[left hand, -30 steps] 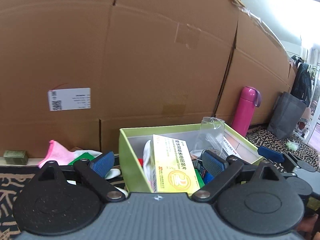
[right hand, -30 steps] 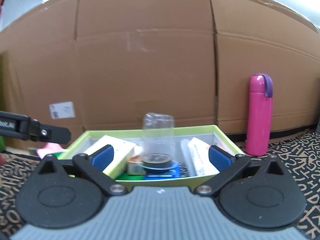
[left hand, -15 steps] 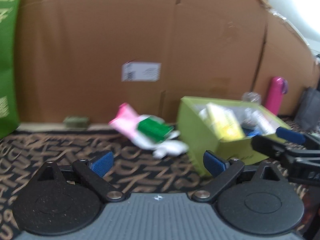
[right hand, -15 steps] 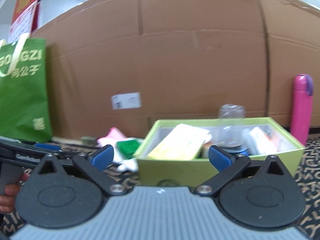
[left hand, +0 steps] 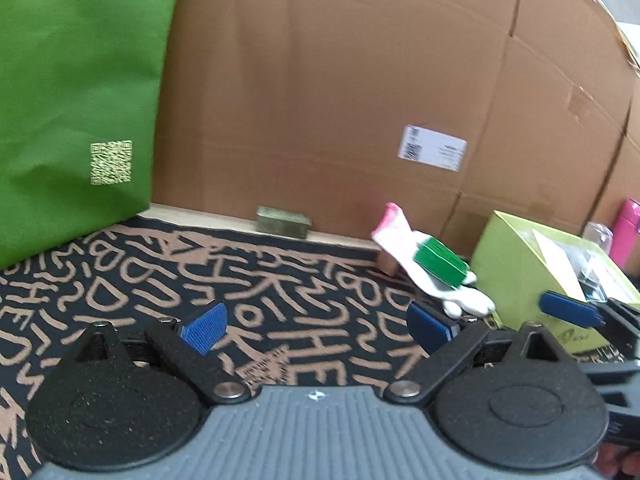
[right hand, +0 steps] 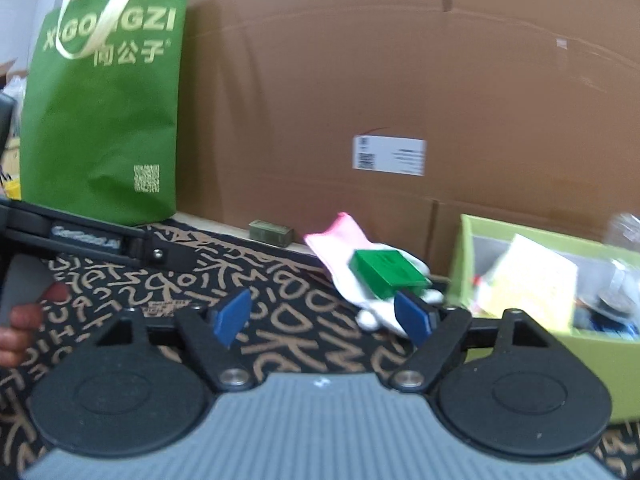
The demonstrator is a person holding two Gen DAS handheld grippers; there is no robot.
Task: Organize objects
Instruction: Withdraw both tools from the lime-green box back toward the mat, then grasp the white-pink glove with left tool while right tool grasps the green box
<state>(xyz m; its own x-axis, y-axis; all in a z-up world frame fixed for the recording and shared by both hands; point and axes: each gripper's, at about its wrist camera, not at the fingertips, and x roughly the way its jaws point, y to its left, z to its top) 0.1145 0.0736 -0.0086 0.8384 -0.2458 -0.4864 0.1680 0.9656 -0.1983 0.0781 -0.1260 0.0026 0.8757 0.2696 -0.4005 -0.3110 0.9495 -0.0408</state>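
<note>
A lime-green box [left hand: 516, 268] [right hand: 464, 264] holding a yellow medicine carton [right hand: 532, 280] and other items sits at the right on the patterned mat. Left of it lies a pink-and-white glove [left hand: 404, 244] [right hand: 340, 248] with a small green box [left hand: 440, 260] [right hand: 386, 270] on top. My left gripper [left hand: 316, 328] is open and empty, over the mat left of the glove. My right gripper [right hand: 324, 312] is open and empty, its right fingertip just in front of the green box. The right gripper also shows in the left wrist view [left hand: 568, 312].
A green tote bag [left hand: 76, 100] [right hand: 104, 116] stands at the far left. A cardboard wall [left hand: 360, 100] runs along the back. A small olive block [left hand: 284, 222] [right hand: 272, 232] lies at its foot. A pink bottle [left hand: 626, 232] stands behind the lime box.
Both grippers have swung left, away from the lime box. The glove and green box now sit ahead of them and the tote bag has come into view. Both stay open.
</note>
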